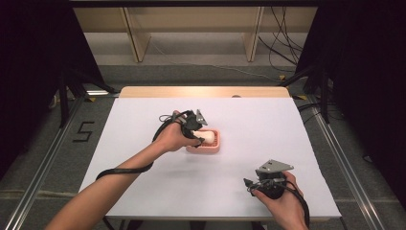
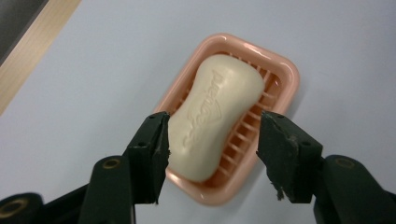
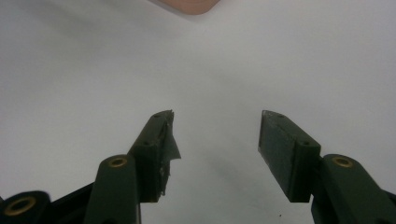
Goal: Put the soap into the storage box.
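Left gripper [image 2: 212, 135] fingers [image 2: 152, 154] parted around the near end of the soap bar [image 2: 217, 112], one just beside its flank, the other apart; no grip. Soap lying flat in the pink soap dish [image 2: 285, 70] near the middle of the desk [image 1: 143, 115] (placing looks done, judging by the settled bar). Left to do: probably only drawing the hand clear. Left hand [image 1: 170, 139] reaching forward over the dish, forearm slanting in from the lower left. Right gripper [image 3: 212, 140] fingers spread wide over bare desk, holding nothing, right hand [image 1: 282, 196] parked near the front edge, well apart from the dish.
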`<state>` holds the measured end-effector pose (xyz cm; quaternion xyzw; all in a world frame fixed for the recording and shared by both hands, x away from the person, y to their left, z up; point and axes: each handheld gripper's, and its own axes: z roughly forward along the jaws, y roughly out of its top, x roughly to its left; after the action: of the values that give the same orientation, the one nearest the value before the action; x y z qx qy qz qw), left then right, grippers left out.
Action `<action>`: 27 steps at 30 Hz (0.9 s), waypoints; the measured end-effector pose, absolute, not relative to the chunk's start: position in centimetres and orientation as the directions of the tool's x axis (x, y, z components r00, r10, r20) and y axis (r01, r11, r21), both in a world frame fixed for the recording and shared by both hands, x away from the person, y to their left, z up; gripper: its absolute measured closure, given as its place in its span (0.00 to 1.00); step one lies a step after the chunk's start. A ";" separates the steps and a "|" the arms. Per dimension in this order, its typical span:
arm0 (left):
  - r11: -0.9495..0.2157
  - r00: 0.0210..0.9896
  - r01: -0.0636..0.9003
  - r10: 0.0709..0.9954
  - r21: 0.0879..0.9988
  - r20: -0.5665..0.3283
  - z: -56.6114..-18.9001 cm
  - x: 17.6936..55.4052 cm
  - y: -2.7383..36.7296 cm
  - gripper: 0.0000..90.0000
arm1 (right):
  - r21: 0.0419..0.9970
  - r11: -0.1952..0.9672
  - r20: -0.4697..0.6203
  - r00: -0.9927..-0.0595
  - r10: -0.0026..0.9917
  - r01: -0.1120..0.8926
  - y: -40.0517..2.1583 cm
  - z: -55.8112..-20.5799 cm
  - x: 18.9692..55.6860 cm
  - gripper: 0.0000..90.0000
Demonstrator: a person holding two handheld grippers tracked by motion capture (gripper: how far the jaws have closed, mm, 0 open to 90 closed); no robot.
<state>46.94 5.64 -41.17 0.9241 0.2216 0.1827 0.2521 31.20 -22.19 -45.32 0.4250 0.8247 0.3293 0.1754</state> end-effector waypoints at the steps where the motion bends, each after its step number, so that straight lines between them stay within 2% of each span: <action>1: -0.769 0.834 0.324 0.507 0.552 0.217 -41.1 46.6 6.1 0.47 | 0.690 0.418 -0.004 -0.574 0.819 0.591 -22.2 -45.3 31.2 0.51; 13: -0.683 0.794 0.404 0.592 0.608 0.137 -41.1 41.9 12.1 0.44 | 0.683 0.408 0.001 -0.560 0.829 0.606 -22.1 -45.3 31.1 0.51; 19: -0.659 0.770 0.437 0.626 0.612 0.123 -42.4 39.5 15.1 0.44 | 0.687 0.419 -0.017 -0.563 0.826 0.594 -22.1 -45.2 31.1 0.51; 20: -0.653 0.770 0.459 0.631 0.602 0.098 -42.5 39.0 15.7 0.43 | 0.682 0.419 -0.015 -0.562 0.827 0.599 -22.1 -45.2 31.1 0.51; 25: -0.613 0.735 0.472 0.670 0.634 0.101 -44.1 36.9 18.1 0.43 | 0.681 0.409 -0.002 -0.556 0.831 0.608 -22.0 -45.2 31.1 0.50; 26: -0.591 0.722 0.498 0.688 0.634 0.074 -44.6 36.4 18.6 0.43 | 0.673 0.399 0.011 -0.548 0.836 0.623 -21.9 -45.2 31.0 0.50; 27: -0.592 0.723 0.491 0.686 0.639 0.080 -44.8 36.0 19.1 0.43 | 0.675 0.422 -0.012 -0.563 0.827 0.605 -22.0 -45.3 31.1 0.50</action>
<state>36.01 19.12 -44.81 0.8775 0.3354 0.1611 0.3026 31.06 -21.99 -45.33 0.4340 0.8249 0.3175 0.1743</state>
